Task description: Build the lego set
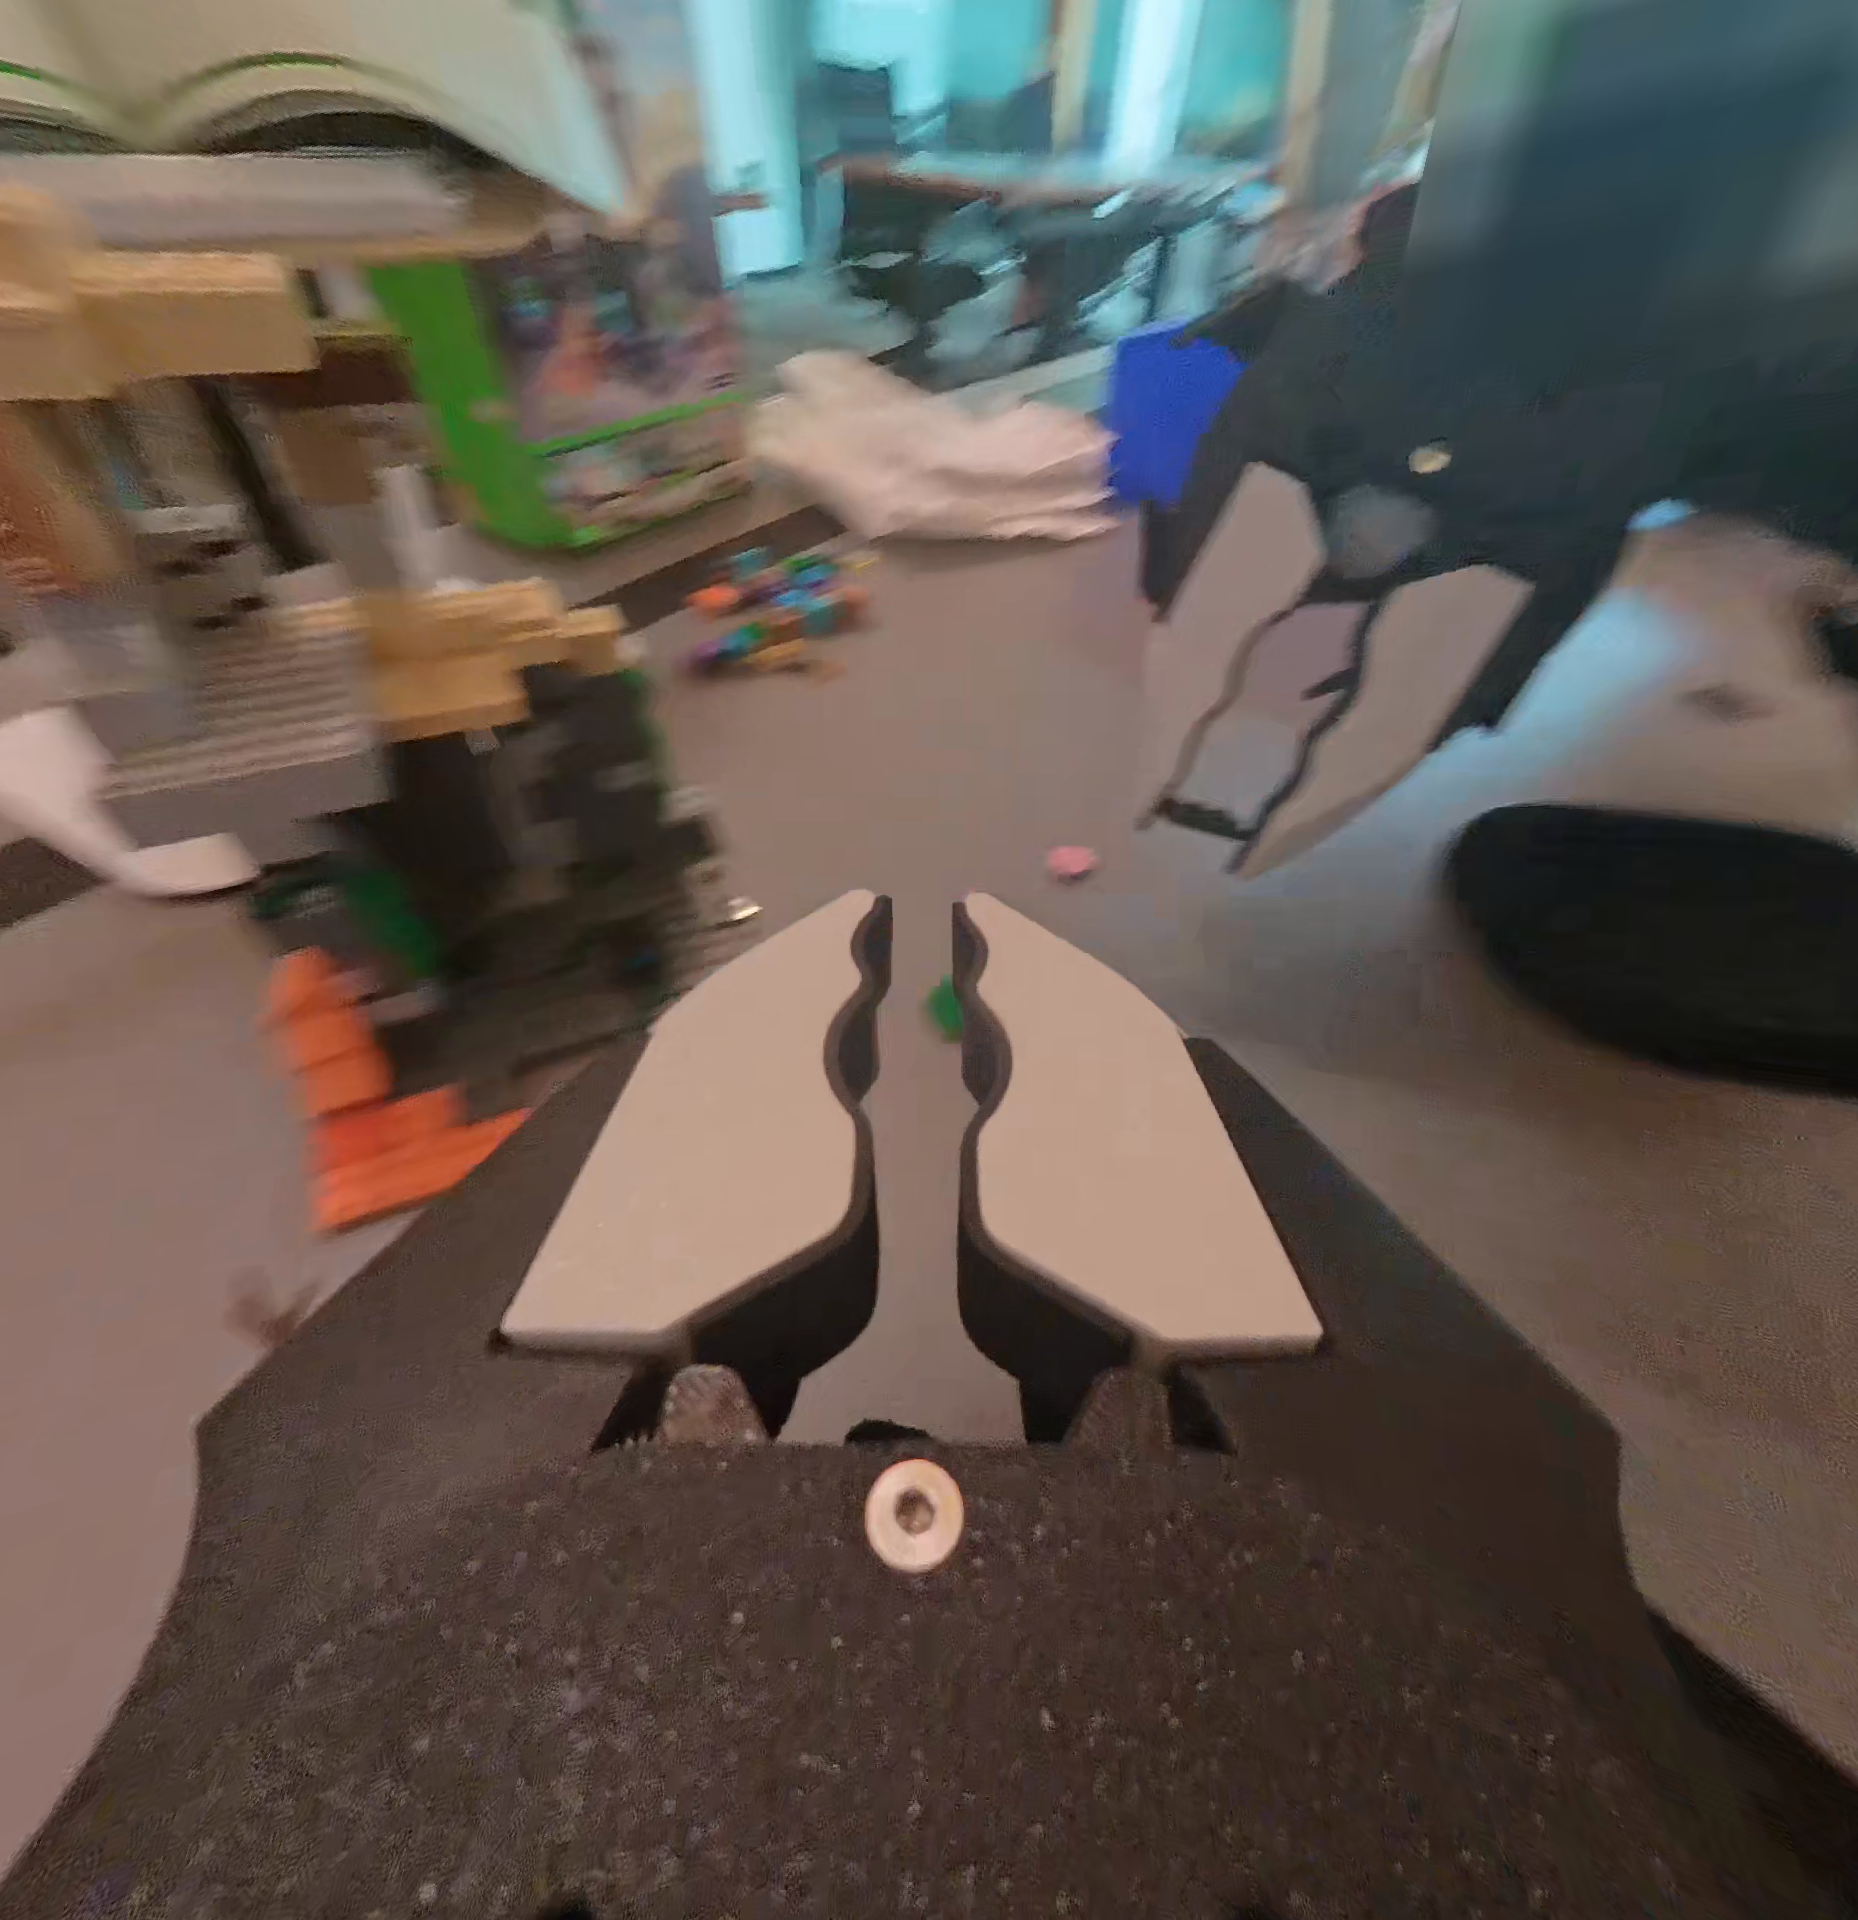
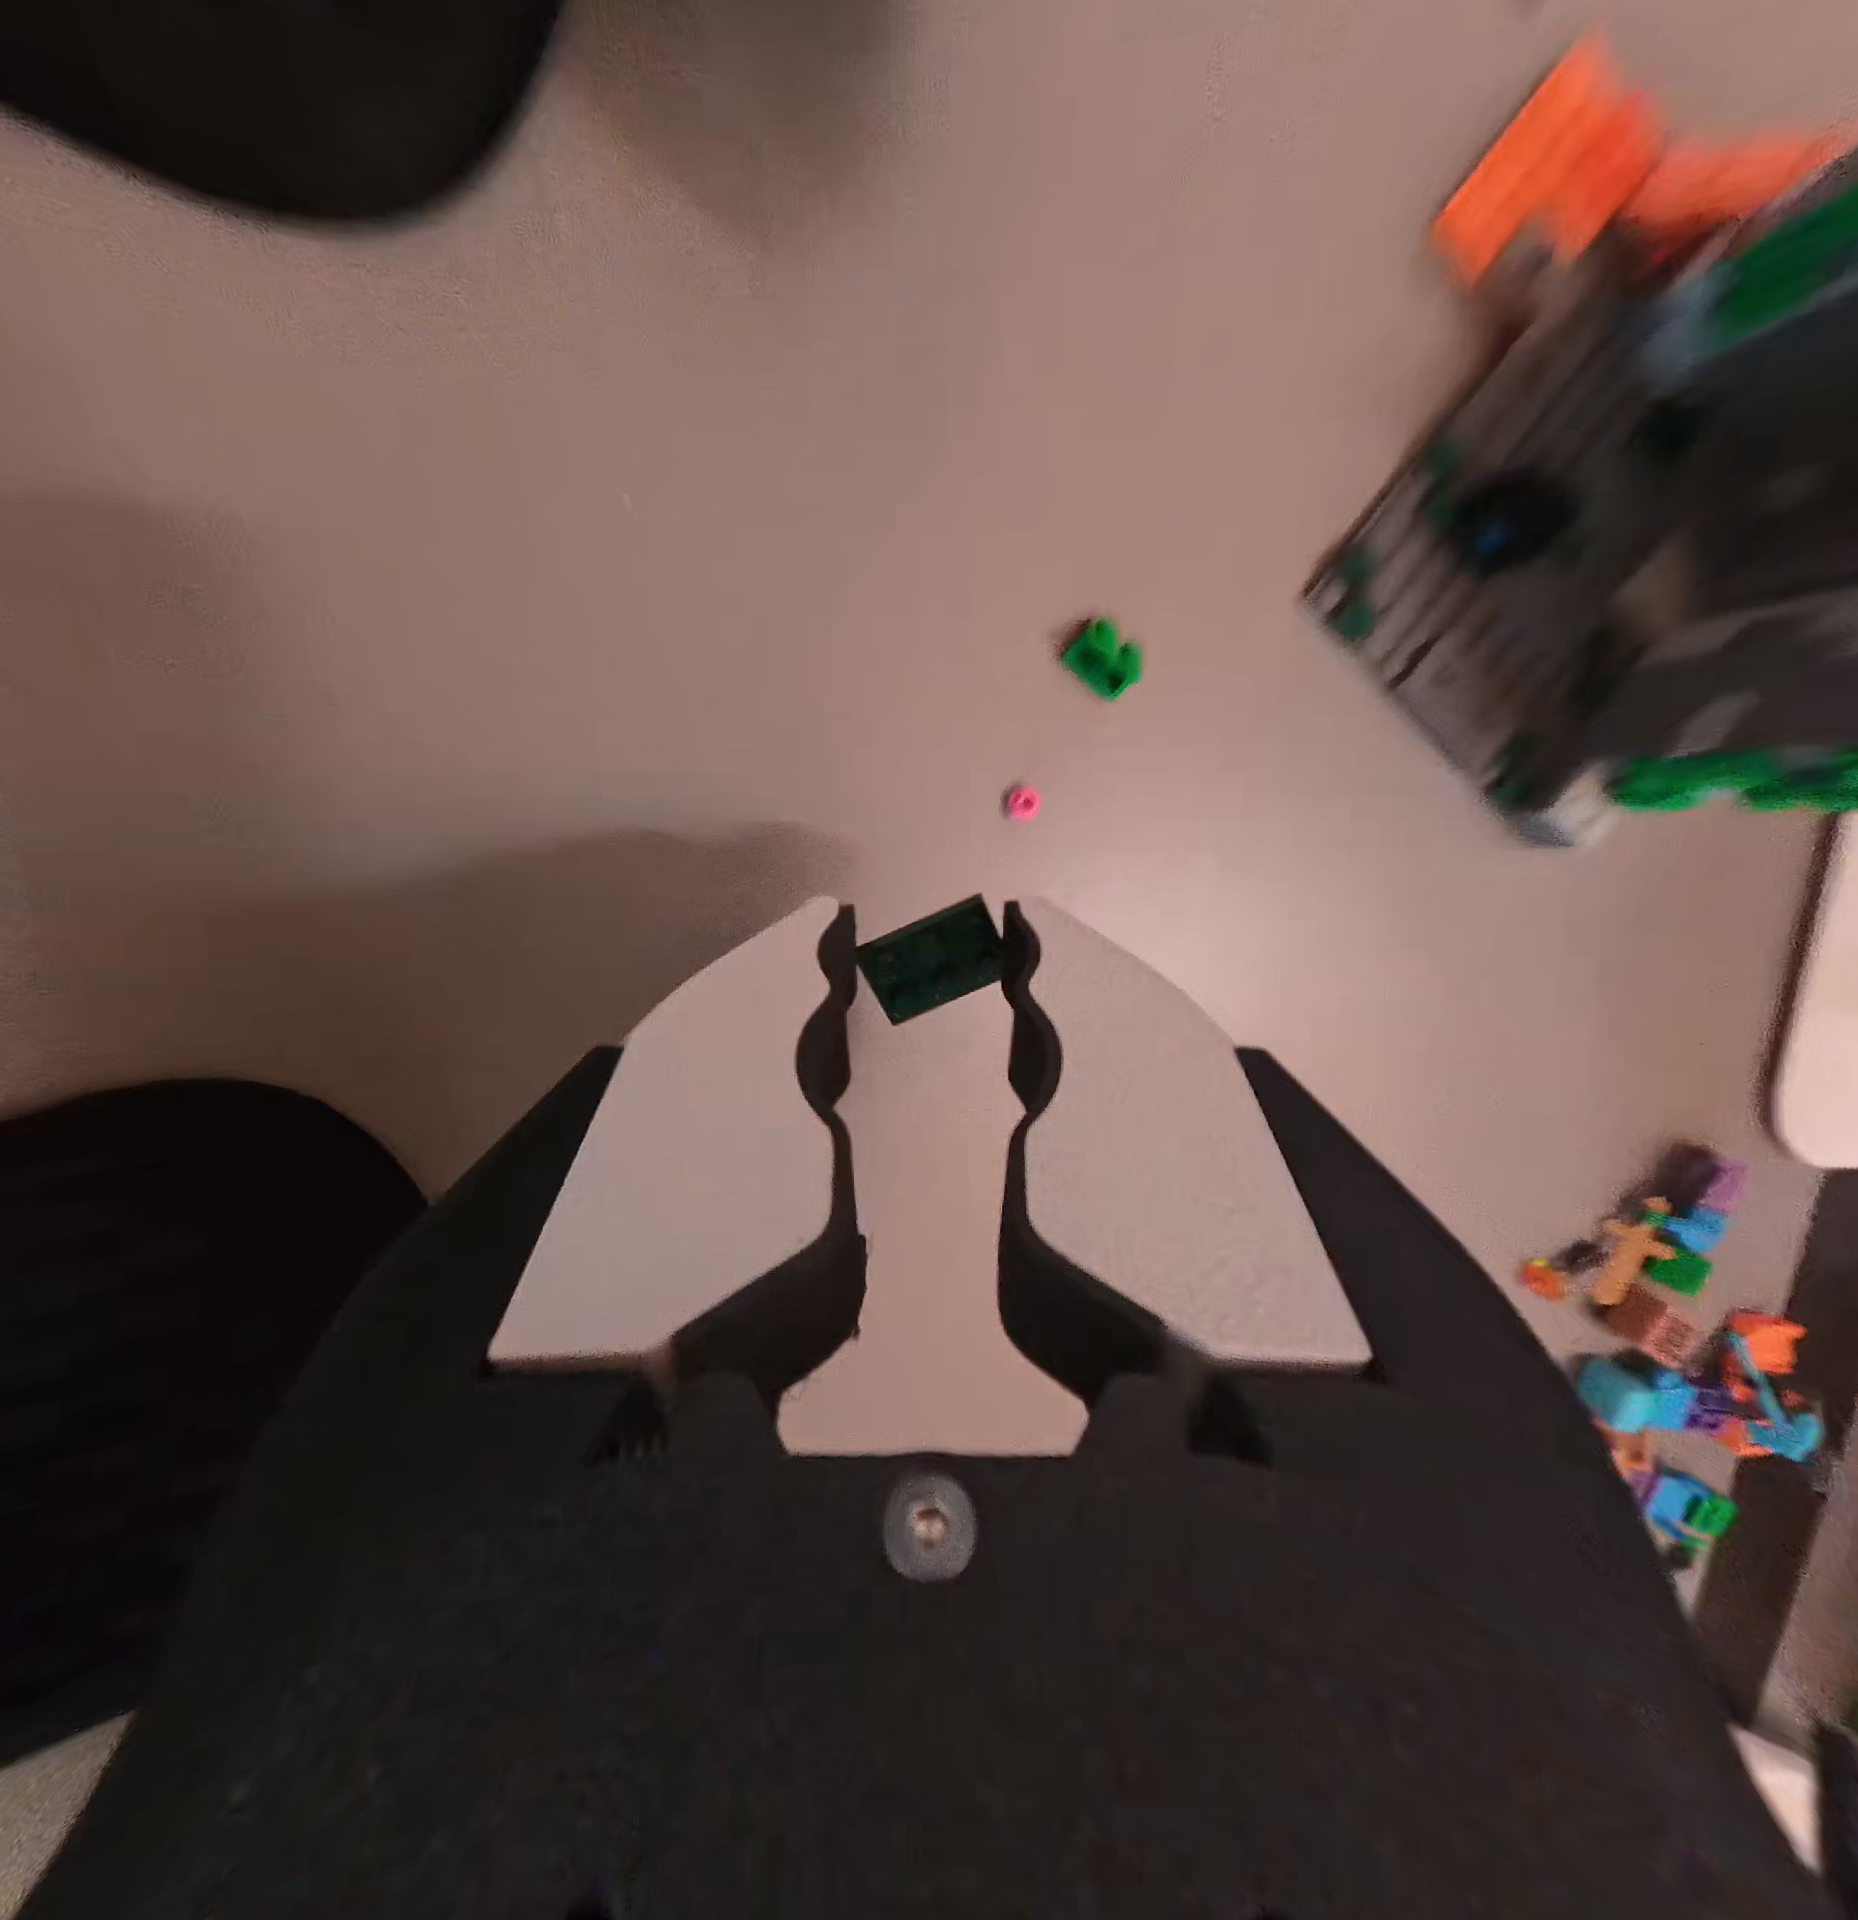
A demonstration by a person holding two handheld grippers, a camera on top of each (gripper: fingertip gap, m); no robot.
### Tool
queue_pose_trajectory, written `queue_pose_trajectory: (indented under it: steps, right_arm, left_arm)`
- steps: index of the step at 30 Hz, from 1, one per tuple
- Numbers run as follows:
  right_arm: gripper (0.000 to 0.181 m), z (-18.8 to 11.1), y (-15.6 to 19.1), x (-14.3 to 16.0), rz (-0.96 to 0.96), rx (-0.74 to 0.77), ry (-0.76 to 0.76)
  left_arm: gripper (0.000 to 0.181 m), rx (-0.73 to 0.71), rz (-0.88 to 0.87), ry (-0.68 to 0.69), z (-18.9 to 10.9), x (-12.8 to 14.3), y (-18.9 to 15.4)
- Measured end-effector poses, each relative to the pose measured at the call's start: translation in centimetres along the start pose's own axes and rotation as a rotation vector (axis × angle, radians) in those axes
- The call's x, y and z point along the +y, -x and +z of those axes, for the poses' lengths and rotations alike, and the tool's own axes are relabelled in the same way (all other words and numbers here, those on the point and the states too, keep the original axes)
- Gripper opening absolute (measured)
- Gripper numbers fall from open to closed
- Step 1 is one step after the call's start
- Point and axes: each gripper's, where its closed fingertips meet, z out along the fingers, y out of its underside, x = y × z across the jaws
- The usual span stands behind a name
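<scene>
Right gripper (image 2: 925,914) points down at the pale table (image 2: 613,582), jaws spread w/ a dark green plate (image 2: 933,958) between the tips. The plate sits tilted in the gap; its far corner is at the right fingertip, but can't tell if either finger actually touches it, or whether it lies on the table or hangs above it. Just past the tips: a tiny pink stud (image 2: 1023,801), then a bright green brick (image 2: 1101,658), both loose on the table and apart from each other.

Only the right wrist view shows the dark green plate. It also shows the lego build (image 2: 1631,540) from above, at upper right, blurred, w/ orange pieces (image 2: 1559,177) at its far edge, plus a pile of small colourful figures (image 2: 1683,1340) at lower right.

Left gripper (image 1: 922,902) is held low and level, jaws narrowly apart, nothing between them. The left wrist view gives the build (image 1: 405,727) side-on at left: tan and grey upper levels, dark base, orange steps (image 1: 385,1122) at the foot, all motion-blurred. Only this view shows the right gripper from outside (image 1: 1247,821), up right, fingers angled down toward the table, and a green box (image 1: 551,416), white bags (image 1: 935,457) and a blue object (image 1: 1164,416) farther back. The pink stud (image 1: 1070,860) shows here too, and a bit of green (image 1: 944,1006) shows in the gap of the left fingers.
</scene>
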Motion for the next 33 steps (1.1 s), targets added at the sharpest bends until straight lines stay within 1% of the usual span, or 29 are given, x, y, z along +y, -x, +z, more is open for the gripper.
queue_pose_trajectory:
  steps: [1, 3, 6, 9, 13, 15, 18, 22, 24, 26, 28, 30, 32, 33]
  right_arm:
    - [0.027, 0.9, 0.1, 0.7, 0.005, -0.015, 0.049]
    - [0.027, 2.3, 0.1, 1.4, 0.019, -0.044, 0.113]
    - [0.027, 3.7, 0.2, 1.4, 0.045, -0.085, 0.158]
    - [0.028, 4.3, 0.1, 1.4, 0.063, -0.099, 0.171]
    - [0.037, 4.1, 0.1, 1.1, 0.097, -0.110, 0.140]
    - [0.041, 3.7, 0.3, 1.1, 0.110, -0.111, 0.114]
    - [0.040, 2.4, 0.4, 1.2, 0.146, -0.099, 0.032]
    - [0.037, 0.6, -0.1, 1.4, 0.248, -0.027, -0.131]
    - [0.036, 0.2, -0.3, 1.6, 0.315, 0.010, -0.203]
    - [0.034, 0.5, 0.2, 1.8, 0.359, 0.013, -0.250]
    - [0.034, 1.5, 0.5, 2.1, 0.374, 0.018, -0.246]
    - [0.029, 2.3, 0.5, 2.2, 0.379, 0.024, -0.232]
    - [0.019, 2.9, 0.5, 2.1, 0.368, 0.015, -0.216]
    - [0.018, 3.1, 0.5, 2.0, 0.360, 0.010, -0.205]
  left_arm:
    - [0.010, -0.072, 0.039, 0.030, -0.2, 0.6, 0.9]
    - [0.009, -0.172, 0.106, 0.087, -0.4, 1.6, 2.1]
    - [0.007, -0.240, 0.181, 0.147, -0.4, 2.6, 2.9]
    - [0.007, -0.264, 0.230, 0.176, -0.2, 3.2, 3.2]
    - [0.008, -0.258, 0.219, 0.177, -0.1, 3.3, 3.1]
    - [0.008, -0.259, 0.217, 0.180, -0.1, 3.3, 3.1]
    - [0.008, -0.263, 0.212, 0.180, -0.2, 3.3, 3.2]
    - [0.008, -0.259, 0.210, 0.185, -0.1, 3.4, 3.1]
    - [0.008, -0.254, 0.208, 0.189, 0.0, 3.6, 3.1]
    - [0.008, -0.248, 0.205, 0.194, 0.2, 3.9, 3.0]
    - [0.008, -0.244, 0.203, 0.199, 0.4, 4.1, 2.9]
    - [0.007, -0.240, 0.202, 0.204, 0.5, 4.3, 2.8]
    - [0.007, -0.238, 0.204, 0.209, 0.6, 4.5, 2.8]
    - [0.007, -0.238, 0.206, 0.208, 0.6, 4.5, 2.8]
